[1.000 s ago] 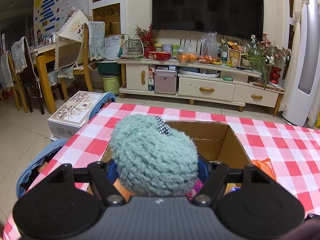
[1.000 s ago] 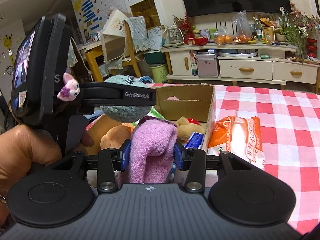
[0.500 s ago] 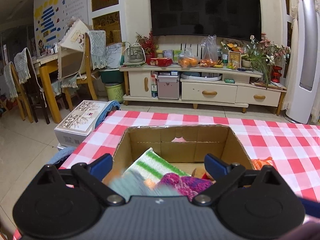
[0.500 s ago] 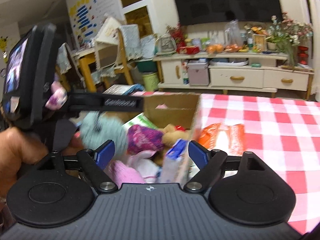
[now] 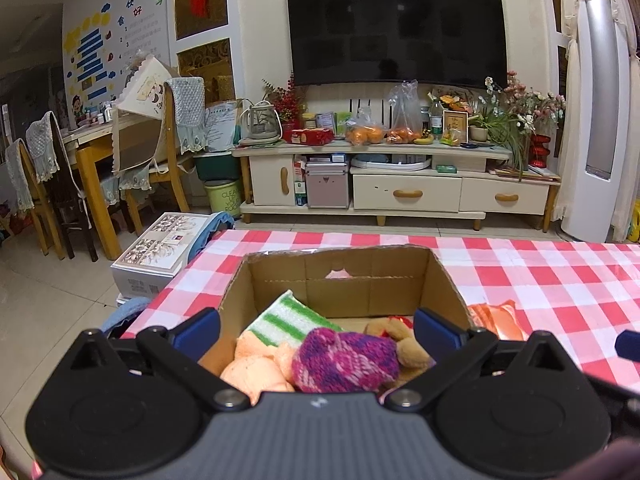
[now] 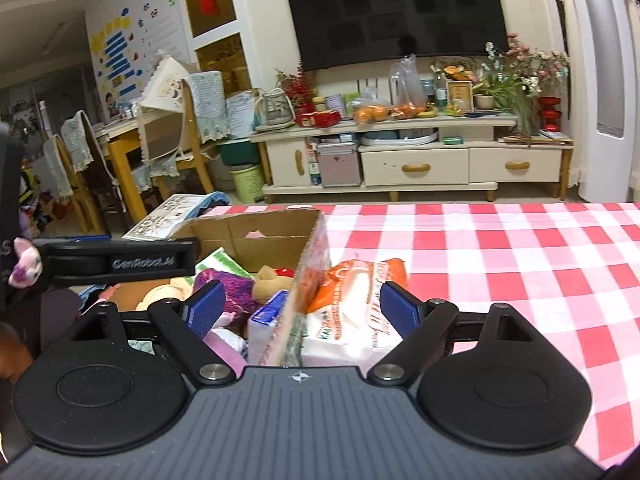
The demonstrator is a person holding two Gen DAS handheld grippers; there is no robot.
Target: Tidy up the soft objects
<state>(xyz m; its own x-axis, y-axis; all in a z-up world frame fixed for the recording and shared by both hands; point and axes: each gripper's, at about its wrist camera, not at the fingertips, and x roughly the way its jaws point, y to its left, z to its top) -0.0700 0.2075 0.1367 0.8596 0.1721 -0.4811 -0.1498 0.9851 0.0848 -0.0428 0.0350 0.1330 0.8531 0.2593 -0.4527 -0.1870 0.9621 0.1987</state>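
An open cardboard box (image 5: 340, 276) stands on the red-checked table. It holds a purple knitted hat (image 5: 346, 360), a green-striped cloth (image 5: 286, 320), peach plush pieces (image 5: 256, 372) and a brown plush toy (image 5: 408, 344). My left gripper (image 5: 316, 328) is open and empty above the box's near end. My right gripper (image 6: 302, 306) is open and empty over the box's right wall (image 6: 316, 240). The left gripper's body (image 6: 120, 262) shows at the left of the right wrist view. A pink soft item (image 6: 228, 344) lies in the box below the right gripper.
An orange and white plastic packet (image 6: 352, 312) lies on the table against the box's right side. A blue and white carton (image 6: 266, 322) stands inside the box. The checked tablecloth (image 6: 500, 264) stretches right. A white carton (image 5: 160, 248) sits beyond the table's left edge.
Both grippers opened. The teal fluffy toy left the left gripper and the pink sock left the right gripper; both dropped into the box. The right gripper shifted right.
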